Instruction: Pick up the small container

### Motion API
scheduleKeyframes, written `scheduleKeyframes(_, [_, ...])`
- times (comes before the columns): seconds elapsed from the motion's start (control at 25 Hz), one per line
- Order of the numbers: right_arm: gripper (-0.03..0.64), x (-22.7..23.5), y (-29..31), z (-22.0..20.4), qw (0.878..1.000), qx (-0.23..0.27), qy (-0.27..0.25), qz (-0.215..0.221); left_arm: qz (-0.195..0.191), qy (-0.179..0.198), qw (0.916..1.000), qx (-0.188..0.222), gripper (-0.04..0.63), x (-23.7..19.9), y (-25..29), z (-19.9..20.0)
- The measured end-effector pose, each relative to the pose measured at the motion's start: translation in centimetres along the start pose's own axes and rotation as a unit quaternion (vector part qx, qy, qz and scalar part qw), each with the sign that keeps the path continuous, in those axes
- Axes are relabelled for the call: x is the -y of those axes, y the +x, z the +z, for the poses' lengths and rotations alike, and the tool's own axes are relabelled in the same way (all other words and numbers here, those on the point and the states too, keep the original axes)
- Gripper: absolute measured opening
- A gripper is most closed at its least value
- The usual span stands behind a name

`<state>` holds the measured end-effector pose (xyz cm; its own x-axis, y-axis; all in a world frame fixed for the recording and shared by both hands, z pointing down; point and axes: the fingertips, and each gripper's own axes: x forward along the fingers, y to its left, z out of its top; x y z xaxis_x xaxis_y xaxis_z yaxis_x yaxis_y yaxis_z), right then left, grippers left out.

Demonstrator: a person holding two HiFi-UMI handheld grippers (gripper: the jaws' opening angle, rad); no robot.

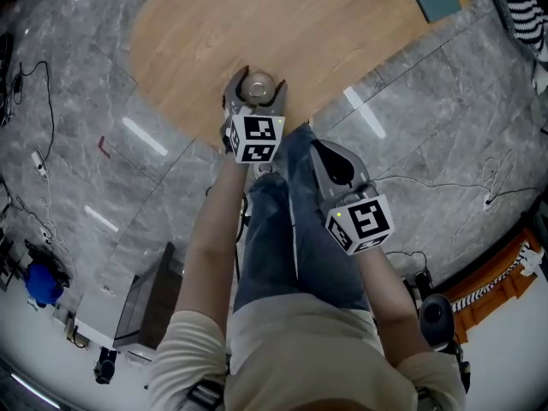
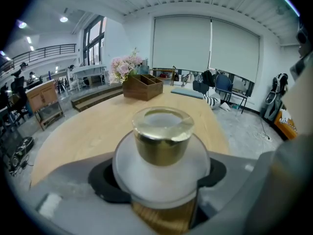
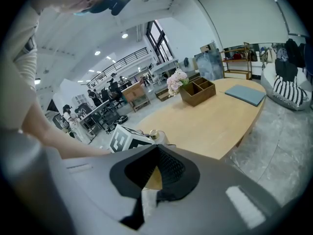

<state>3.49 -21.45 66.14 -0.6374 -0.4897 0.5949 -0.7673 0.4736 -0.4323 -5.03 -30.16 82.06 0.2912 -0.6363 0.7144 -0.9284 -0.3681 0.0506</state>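
My left tool (image 1: 257, 86) is closing around the small container (image 2: 162, 133), which stands between its jaws near the edge of the bench (image 1: 342, 32). My right tool (image 1: 325, 152) is closed and empty, off the bench.

1. Small round clear-lidded container (image 1: 258, 88): sitting near the edge of the light oval wooden tabletop (image 1: 300, 32).
2. Left gripper (image 1: 257, 82): jaws closing, container standing between them.
3. Right gripper (image 1: 328, 154): hanging over the person's blue-jeaned legs (image 1: 274, 238), off the tabletop.
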Motion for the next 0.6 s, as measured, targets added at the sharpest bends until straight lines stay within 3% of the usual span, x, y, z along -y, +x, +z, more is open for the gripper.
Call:
scheduleKeyframes(0.36, [-0.002, -2.7, -2.5, 1.0, 0.999, 0.029, -0.011, -0.01, -0.011, -0.032, 0.9994, 0.0, 0.342, 1.8, -5.5, -0.5])
scheduleKeyframes(0.6, [-0.002, -5.7, -4.9, 1.4, 0.998, 0.051, -0.024, -0.016, -0.027, -0.032, 0.9989, 0.02, 0.344, 3.4, -10.9, 0.7])
